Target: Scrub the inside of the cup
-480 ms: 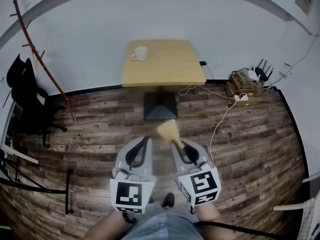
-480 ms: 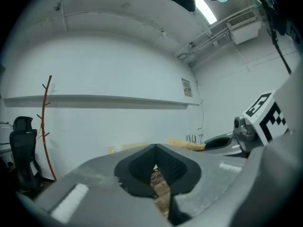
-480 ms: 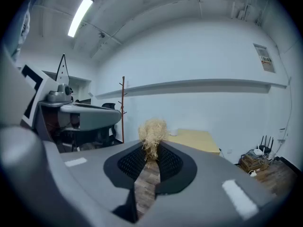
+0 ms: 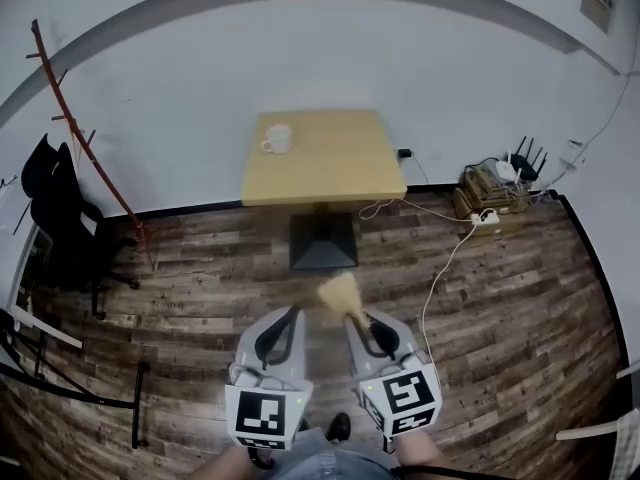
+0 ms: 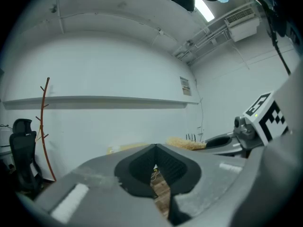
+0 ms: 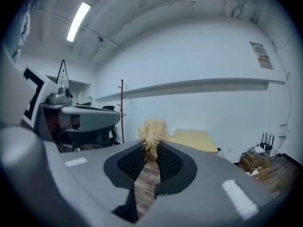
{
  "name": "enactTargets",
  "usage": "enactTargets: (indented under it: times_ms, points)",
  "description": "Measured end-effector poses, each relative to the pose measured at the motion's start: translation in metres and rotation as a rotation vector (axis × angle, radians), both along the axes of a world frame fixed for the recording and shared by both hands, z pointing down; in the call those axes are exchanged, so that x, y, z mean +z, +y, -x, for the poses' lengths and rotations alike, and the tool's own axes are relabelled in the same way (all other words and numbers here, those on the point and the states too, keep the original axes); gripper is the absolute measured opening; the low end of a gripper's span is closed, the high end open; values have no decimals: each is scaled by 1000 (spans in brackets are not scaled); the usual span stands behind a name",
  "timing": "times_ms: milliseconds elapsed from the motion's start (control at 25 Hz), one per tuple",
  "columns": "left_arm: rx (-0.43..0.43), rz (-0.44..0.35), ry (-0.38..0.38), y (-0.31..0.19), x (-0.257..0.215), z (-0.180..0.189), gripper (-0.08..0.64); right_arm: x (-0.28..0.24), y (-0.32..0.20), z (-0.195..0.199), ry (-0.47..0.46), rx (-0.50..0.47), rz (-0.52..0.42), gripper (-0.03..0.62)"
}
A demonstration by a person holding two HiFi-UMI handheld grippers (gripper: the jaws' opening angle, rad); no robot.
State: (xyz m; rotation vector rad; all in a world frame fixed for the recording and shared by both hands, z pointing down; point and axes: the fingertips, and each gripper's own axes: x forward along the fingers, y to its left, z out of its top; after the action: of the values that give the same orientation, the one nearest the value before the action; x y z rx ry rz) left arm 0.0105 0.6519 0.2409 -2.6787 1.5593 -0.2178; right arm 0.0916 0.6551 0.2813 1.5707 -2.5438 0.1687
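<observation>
Framing alone has shifted: the white cup (image 4: 277, 139), its pale square wooden surface (image 4: 345, 163) and both grippers sit equally lower in the head view. Left gripper (image 4: 291, 311) is closed on nothing; right gripper (image 4: 358, 318) clamps a straw-coloured fibre brush (image 4: 339, 292). The cup stands well apart, so the approach is still to do.

I can't see inside the cup (image 4: 277, 139) on the counter (image 4: 340, 158); it is too small. The straw brush (image 6: 152, 132) shows only its bristles, its stem buried between the right tongs (image 6: 150, 156). The bottom edge cuts off my right forearm (image 4: 418, 454).
</observation>
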Motion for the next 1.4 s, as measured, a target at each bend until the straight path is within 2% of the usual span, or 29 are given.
enactTargets:
  times_ms: [360,640,760,920,1400]
  points:
    - [-29,26,-35,3,10,-11,21,16,4,-23,-69,-21,51,57]
    - [-54,76,9,-18,22,-3,21,25,-20,-14,-79,-43,70,57]
    - [-60,81,20,-42,29,4,21,32,-41,-10,-78,-48,84,57]
    - [-35,46,-19,-88,31,14,21,30,-84,-2,-93,-53,96,57]
    - [-22,-5,56,-211,3,48,21,-5,-215,41,-59,-72,37,57]
